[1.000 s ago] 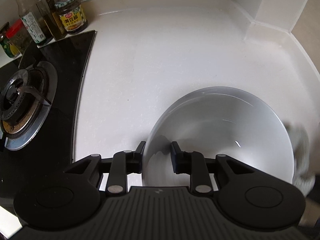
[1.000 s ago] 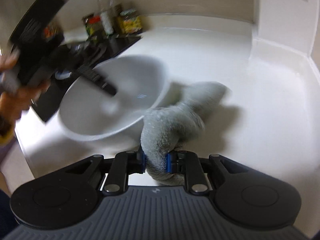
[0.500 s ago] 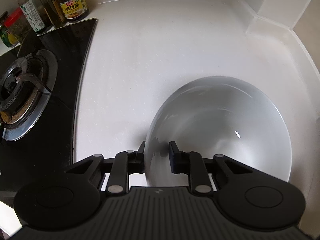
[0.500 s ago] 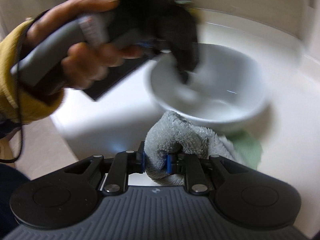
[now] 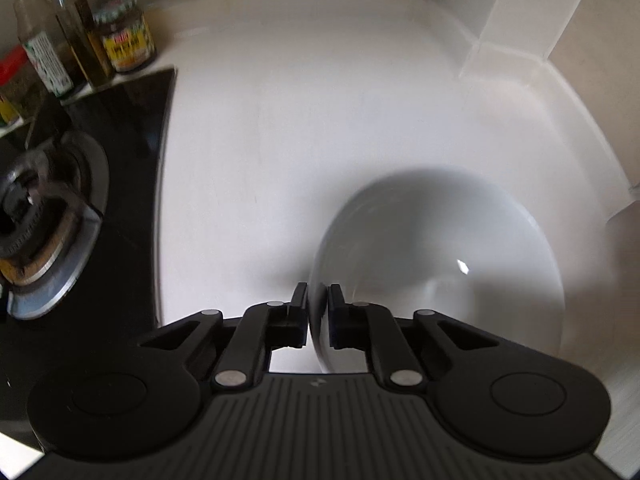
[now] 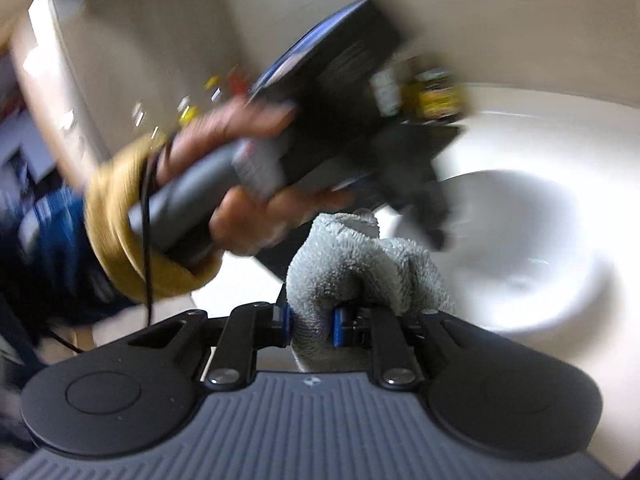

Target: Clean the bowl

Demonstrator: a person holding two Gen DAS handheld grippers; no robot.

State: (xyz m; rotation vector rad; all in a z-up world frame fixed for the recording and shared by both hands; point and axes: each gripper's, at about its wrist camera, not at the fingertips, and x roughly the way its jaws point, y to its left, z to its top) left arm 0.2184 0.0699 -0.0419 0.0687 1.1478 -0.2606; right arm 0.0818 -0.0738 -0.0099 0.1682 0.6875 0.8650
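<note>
Bowl (image 5: 440, 264), white, sat on white desk (image 5: 320, 100) toward its right side, well clear of black hob (image 5: 120, 152) along left edge. Left gripper (image 5: 318, 300): jaws had just been closing, now pinching bowl's near-left rim, one inside, one outside. Person's hand (image 6: 248, 184) in yellow cuff gripped its handle. Right gripper (image 6: 312, 322): jaws pinching grey towel (image 6: 352, 272), bunched just beside bowl's near rim; contact unclear through blur. Sauce jar (image 5: 124, 36) and bottles (image 5: 48, 40) stood at desk's far-left corner.
</note>
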